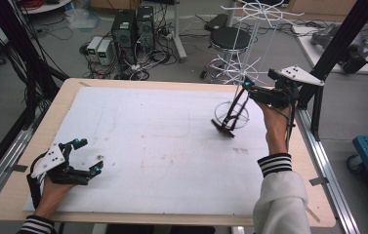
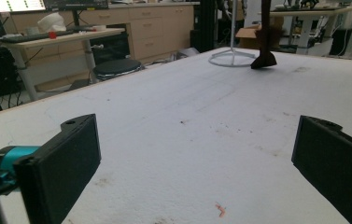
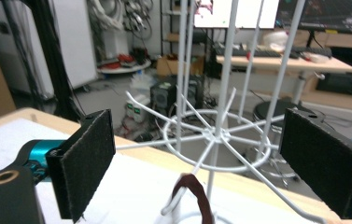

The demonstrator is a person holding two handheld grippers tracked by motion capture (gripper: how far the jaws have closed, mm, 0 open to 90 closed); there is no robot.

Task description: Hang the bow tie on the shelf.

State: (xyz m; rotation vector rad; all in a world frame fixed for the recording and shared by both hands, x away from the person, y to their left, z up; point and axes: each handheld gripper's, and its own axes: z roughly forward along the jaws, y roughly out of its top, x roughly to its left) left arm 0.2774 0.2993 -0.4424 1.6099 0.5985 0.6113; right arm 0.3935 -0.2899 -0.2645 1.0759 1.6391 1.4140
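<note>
A dark strap [image 1: 231, 113] hung from a low hook of the white wire rack [image 1: 250, 58] at the far right of the foam-covered table [image 1: 137, 146], its broad lower end resting on the mat just below and ahead of the right gripper [image 1: 246, 87]. That gripper's jaws stood spread wide, with nothing pressed between the pads; in the right gripper view the top loop of the strap [image 3: 193, 191] sat low between the jaws, looped over a wire arm of the rack [image 3: 215, 135]. The release appeared complete. To finish the step cleanly, the hand would probably do best to draw straight back with the jaws kept wide, clear of the thin wire arms, so as not to snag the loop or tip the light rack. The left gripper [image 1: 86, 156], jaws likewise apart and empty, lay near the table's front edge, well apart from the strap.
</note>
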